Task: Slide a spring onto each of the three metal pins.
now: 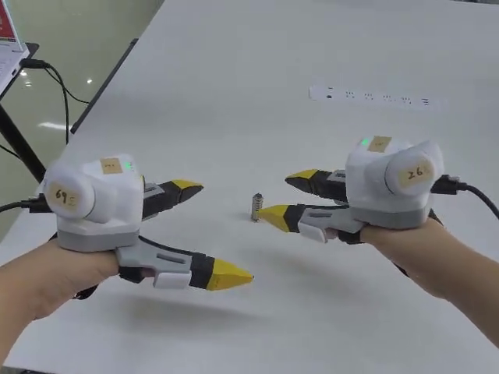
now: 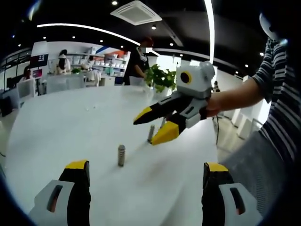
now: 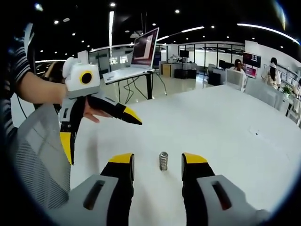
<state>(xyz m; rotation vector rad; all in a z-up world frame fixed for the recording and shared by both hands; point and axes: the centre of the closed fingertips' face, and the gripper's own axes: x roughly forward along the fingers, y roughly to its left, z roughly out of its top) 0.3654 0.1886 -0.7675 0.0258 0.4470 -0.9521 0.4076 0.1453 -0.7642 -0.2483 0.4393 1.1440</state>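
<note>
A small upright metal pin with a spring coiled on it [image 1: 256,207] stands mid-table on the white table [image 1: 234,93]. My right gripper [image 1: 279,196] is open, its lower tip just right of that pin. In the right gripper view the sprung pin [image 3: 163,161] stands just ahead of the gap between the right gripper's [image 3: 158,158] jaws. My left gripper [image 1: 214,230] is open wide and holds nothing, left of the pin. The left gripper view shows a sprung pin [image 2: 121,155] ahead of the left gripper [image 2: 146,167], and a second pin [image 2: 151,133] beside the right gripper's [image 2: 149,128] tips.
A white power strip [image 1: 366,97] lies far back on the table. The table's left edge [image 1: 101,86] drops off to the floor, where a laptop [image 1: 9,39] on a stand and black cables [image 1: 58,86] sit. People stand and sit in the background office.
</note>
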